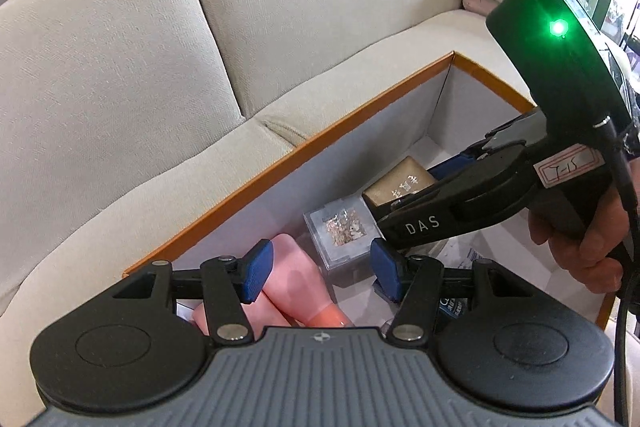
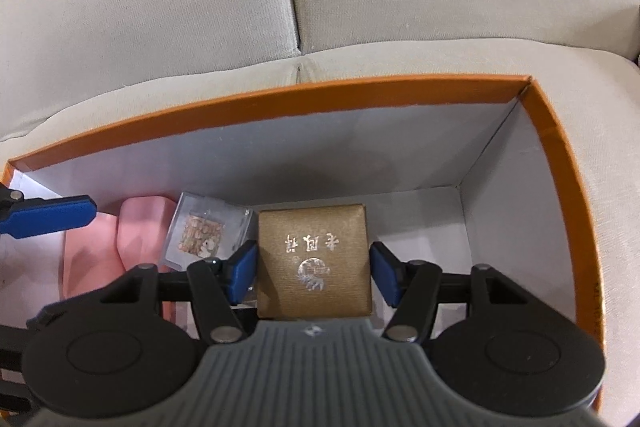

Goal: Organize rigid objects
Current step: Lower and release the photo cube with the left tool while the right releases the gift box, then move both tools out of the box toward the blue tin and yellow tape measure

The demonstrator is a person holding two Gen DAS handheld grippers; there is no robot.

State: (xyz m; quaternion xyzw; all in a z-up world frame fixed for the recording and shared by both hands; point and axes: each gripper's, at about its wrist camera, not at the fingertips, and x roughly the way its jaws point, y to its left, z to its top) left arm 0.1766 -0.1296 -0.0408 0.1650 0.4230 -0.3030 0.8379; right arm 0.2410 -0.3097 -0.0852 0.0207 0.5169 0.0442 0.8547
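Right wrist view is looking down into an orange-rimmed cardboard box (image 2: 552, 131) that is sitting on a beige fabric sofa (image 2: 200, 7). The right gripper (image 2: 312, 267) is reaching inside, its blue-padded jaws standing apart on either side of a gold jewellery box (image 2: 314, 259); the left pad seems to be touching or nearly touching its side, while a thin gap is showing at the right pad, so the jaws are not clamping it. This gold box is sitting on the box floor near the middle of the far wall, just beside a clear plastic case (image 2: 204, 227) holding small tan pieces, with a soft-looking pink item (image 2: 100, 251) lying toward the left wall.

Left wrist view is showing the left gripper (image 1: 320, 273) hovering over the near left part of the box, jaws open and holding nothing, above the pink item (image 1: 296, 291).

Risks, as I am judging them: the gold box has a textured, leatherette-like skin but flat, hard sides, so an off-centre squeeze could be twisting it or knocking the clear case, which is lying tilted against it. The clear case looks slick and rigid and could be sliding. The cardboard walls are thin and stand close by, so the right gripper could be catching the rim when lifting. Both grippers are working close together and could be colliding.
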